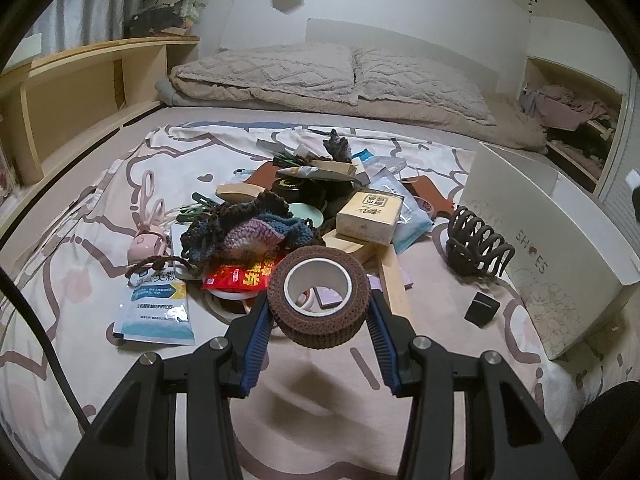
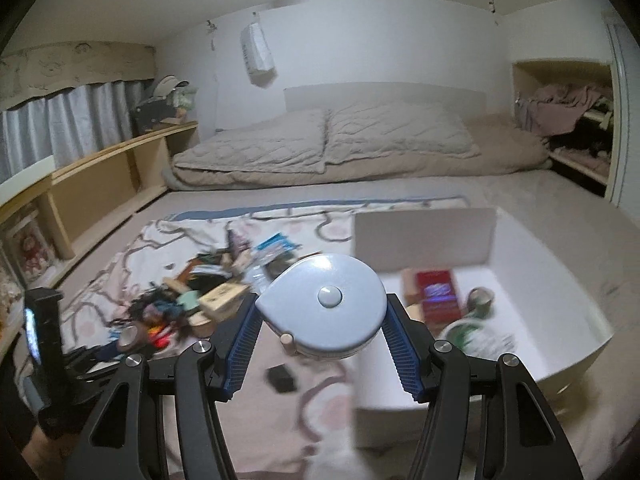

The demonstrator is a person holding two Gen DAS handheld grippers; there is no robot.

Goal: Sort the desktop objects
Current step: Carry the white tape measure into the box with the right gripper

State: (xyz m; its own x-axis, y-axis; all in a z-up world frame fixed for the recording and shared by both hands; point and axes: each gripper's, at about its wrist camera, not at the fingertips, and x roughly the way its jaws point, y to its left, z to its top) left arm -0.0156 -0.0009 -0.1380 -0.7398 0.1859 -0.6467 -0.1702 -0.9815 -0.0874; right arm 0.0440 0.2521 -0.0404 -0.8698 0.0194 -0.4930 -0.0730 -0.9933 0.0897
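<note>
Your left gripper [image 1: 318, 312] is closed on a brown roll of tape [image 1: 318, 294]. The two blue pads press its sides, and the roll sits in the lower middle of the left view, lifted a little over the blanket [image 1: 312, 392]. Its hole faces up and toward you.

Just behind the roll is the pile [image 1: 304, 208] of small things in the middle of the frame. A red snack packet [image 1: 236, 276] lies right behind the roll on the left. A knitted pouch [image 1: 248, 228] sits above that. A tan box [image 1: 370, 216] rests on top of the pile to the right. A white and blue packet [image 1: 156, 308] lies flat at the lower left of the pile, and a pink toy [image 1: 146, 228] is beside it, farther left. A dark hair claw [image 1: 476, 244] stands on the right, near the white box [image 1: 552, 264]. A small black cube [image 1: 482, 307] lies below the claw.

Your right gripper [image 2: 322, 312] is closed on a pale blue tape measure [image 2: 324, 304], round with a button in its middle. It fills the center of the right view. The picture is blurry here. To its right, the same white box [image 2: 560, 280] is open, with a red pack [image 2: 438, 294] and a few other things inside. The pile [image 2: 208, 292] is to the left of the tape measure. At the far left edge you can see your left gripper [image 2: 44, 360] from the side.
</note>
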